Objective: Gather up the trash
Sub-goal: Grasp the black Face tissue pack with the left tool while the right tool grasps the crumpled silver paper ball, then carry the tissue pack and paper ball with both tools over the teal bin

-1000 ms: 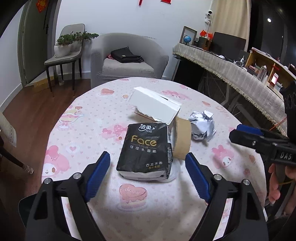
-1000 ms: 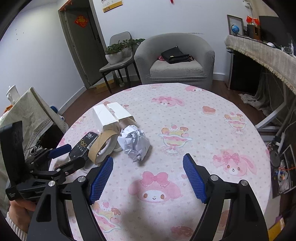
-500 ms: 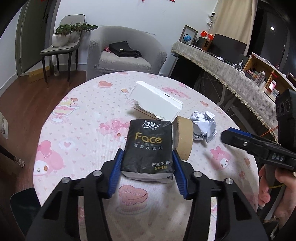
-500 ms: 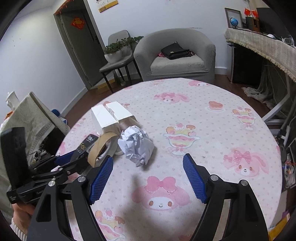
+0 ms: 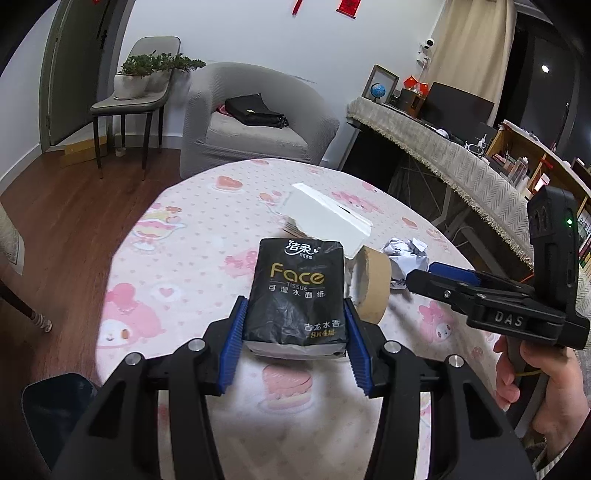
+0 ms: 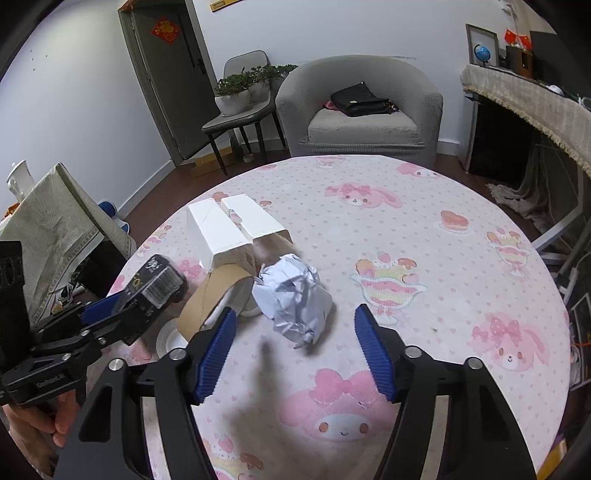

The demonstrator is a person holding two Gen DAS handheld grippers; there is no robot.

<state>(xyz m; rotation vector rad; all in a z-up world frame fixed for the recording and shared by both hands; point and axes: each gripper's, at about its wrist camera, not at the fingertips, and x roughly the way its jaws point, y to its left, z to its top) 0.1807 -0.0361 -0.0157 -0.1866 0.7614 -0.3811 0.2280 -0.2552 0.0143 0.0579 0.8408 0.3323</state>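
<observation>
Left wrist view: the left gripper (image 5: 293, 343) is clamping the black tissue pack (image 5: 295, 295) above the round table (image 5: 192, 266). The right gripper (image 6: 293, 350) has just been narrowing, jaws still apart, with the crumpled paper ball (image 6: 293, 301) lying just ahead, untouched.

White walls (image 5: 236, 33) and a dark wood floor (image 5: 55, 206). A grey armchair (image 6: 358, 110) stands behind the round table (image 6: 424, 236), a chair (image 5: 136, 99) with plants beside it, near a door (image 6: 162, 81).
</observation>
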